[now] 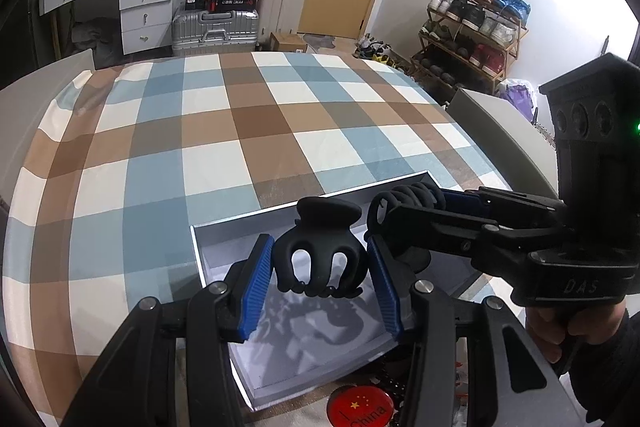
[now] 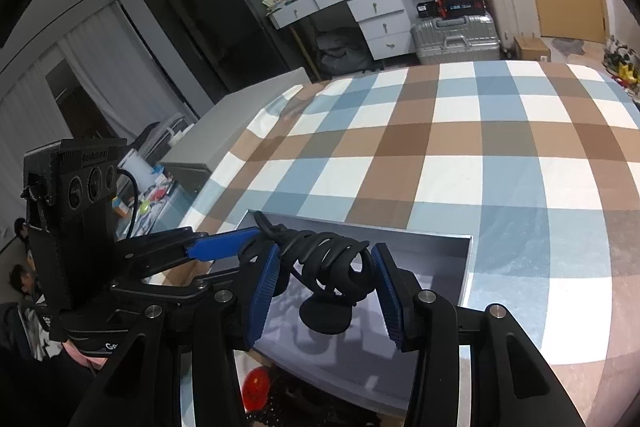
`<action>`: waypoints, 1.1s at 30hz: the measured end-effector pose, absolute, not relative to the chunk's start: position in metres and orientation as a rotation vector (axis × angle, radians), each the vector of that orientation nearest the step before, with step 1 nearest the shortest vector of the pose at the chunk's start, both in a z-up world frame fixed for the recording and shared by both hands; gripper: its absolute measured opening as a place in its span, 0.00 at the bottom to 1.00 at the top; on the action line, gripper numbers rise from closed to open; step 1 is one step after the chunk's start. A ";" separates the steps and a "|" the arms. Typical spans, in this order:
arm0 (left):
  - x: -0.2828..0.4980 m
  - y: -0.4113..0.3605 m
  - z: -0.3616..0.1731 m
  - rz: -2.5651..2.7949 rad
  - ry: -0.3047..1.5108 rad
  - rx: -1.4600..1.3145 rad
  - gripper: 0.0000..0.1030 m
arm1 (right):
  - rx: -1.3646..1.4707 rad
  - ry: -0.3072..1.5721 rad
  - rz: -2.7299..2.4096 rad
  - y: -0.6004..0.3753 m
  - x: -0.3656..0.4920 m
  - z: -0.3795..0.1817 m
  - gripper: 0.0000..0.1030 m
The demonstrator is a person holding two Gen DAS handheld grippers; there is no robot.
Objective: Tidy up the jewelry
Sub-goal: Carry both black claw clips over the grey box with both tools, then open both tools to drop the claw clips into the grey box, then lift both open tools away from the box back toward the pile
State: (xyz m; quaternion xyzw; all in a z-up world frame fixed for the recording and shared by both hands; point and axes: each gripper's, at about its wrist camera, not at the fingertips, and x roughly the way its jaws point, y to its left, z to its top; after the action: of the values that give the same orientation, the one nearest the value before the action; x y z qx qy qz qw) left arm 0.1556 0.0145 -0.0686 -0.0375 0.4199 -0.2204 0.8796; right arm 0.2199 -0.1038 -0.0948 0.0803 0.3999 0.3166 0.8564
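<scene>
A black hair claw clip (image 1: 320, 255) hangs between the blue pads of the left gripper (image 1: 322, 281), clamped at its sides with its curved teeth pointing down and its hinge end up. It is held above the open interior of a shallow pale grey box (image 1: 224, 259), whose pale lining carries the clip's shadow. Just to the right, a second black hair claw clip (image 2: 328, 259) is clamped between the blue pads of the right gripper (image 2: 324, 281), lying on its side with its ribs across the gap, also over the box interior; in the left wrist view this second clip (image 1: 408, 201) sits near the box's far right corner. The two grippers are near each other, the right one's fingers reaching in from the right side. A hand (image 1: 560, 323) grips the right gripper's handle. The box rests on a tabletop covered in a blue, brown and white checked cloth (image 1: 208, 131). At the box's near edge lies a round red badge (image 1: 358, 407) with yellow stars.
</scene>
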 end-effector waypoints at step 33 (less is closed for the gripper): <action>0.115 0.034 -0.037 -0.289 0.711 -0.103 0.71 | 0.231 0.573 0.552 -0.150 0.149 -0.047 1.00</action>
State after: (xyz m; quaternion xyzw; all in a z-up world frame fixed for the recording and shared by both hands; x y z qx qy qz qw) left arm 0.1152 0.0344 -0.0368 -0.0502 0.3465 -0.1408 0.9261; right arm 0.1491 -0.1495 -0.0469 0.1125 0.2782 0.2680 0.9155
